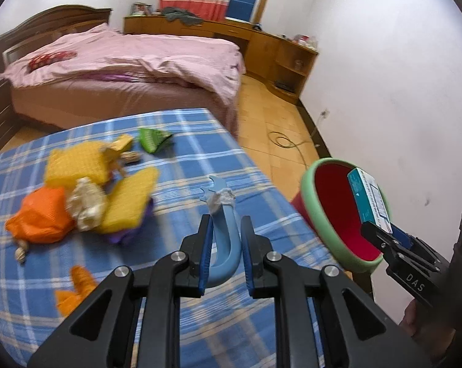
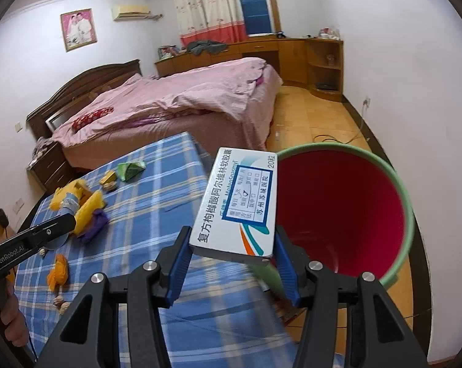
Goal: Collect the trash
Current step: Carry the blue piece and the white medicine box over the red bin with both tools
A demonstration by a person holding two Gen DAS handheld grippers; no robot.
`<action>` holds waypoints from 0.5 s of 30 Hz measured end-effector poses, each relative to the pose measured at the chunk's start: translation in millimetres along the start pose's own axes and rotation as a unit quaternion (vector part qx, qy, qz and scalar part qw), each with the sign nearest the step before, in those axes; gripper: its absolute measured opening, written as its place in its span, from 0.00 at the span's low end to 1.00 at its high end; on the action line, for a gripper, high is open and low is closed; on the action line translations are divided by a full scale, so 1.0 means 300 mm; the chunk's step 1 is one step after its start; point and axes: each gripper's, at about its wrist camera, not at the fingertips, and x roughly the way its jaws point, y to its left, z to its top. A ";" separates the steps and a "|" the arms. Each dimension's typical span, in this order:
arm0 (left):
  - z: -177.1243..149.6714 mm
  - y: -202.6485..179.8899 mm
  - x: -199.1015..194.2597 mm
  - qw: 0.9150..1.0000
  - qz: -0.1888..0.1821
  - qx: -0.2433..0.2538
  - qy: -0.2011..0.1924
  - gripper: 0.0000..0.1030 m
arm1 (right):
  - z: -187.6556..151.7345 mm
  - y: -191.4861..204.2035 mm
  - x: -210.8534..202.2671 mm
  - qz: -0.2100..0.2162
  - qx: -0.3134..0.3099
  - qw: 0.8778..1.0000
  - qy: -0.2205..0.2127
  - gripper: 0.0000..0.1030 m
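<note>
My left gripper [image 1: 227,245] is shut on a light blue curved plastic piece [image 1: 227,236] with a white crumpled wad at its top, held above the blue plaid table [image 1: 185,159]. My right gripper [image 2: 231,254] is shut on a white and teal medicine box [image 2: 240,202], which it holds at the mouth of a red bin with a green rim [image 2: 410,214]. In the left wrist view the bin [image 1: 310,196] stands off the table's right edge, with the box [image 1: 368,199] over its opening. On the table lie yellow foam pieces [image 1: 74,162], an orange bag [image 1: 40,217] and a green wrapper [image 1: 152,138].
More scraps sit near the table's front left: an orange shred [image 2: 58,271] and nut shells [image 2: 60,302]. Behind the table is a bed with a pink cover [image 1: 139,58]; wooden cabinets [image 1: 276,49] line the far wall. A cable [image 1: 287,141] loops on the tiled floor.
</note>
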 end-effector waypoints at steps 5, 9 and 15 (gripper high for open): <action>0.026 -0.110 0.060 0.999 -0.024 0.028 0.008 0.17 | -0.001 -0.103 -0.002 -0.014 0.020 1.000 0.000 0.53; 0.042 -0.190 0.118 0.998 -0.039 0.046 0.016 0.17 | -0.006 -0.185 0.007 -0.025 0.039 0.999 0.002 0.53; 0.053 -0.317 0.213 0.995 -0.064 0.076 0.031 0.17 | -0.014 -0.296 0.028 -0.042 0.064 0.997 0.008 0.53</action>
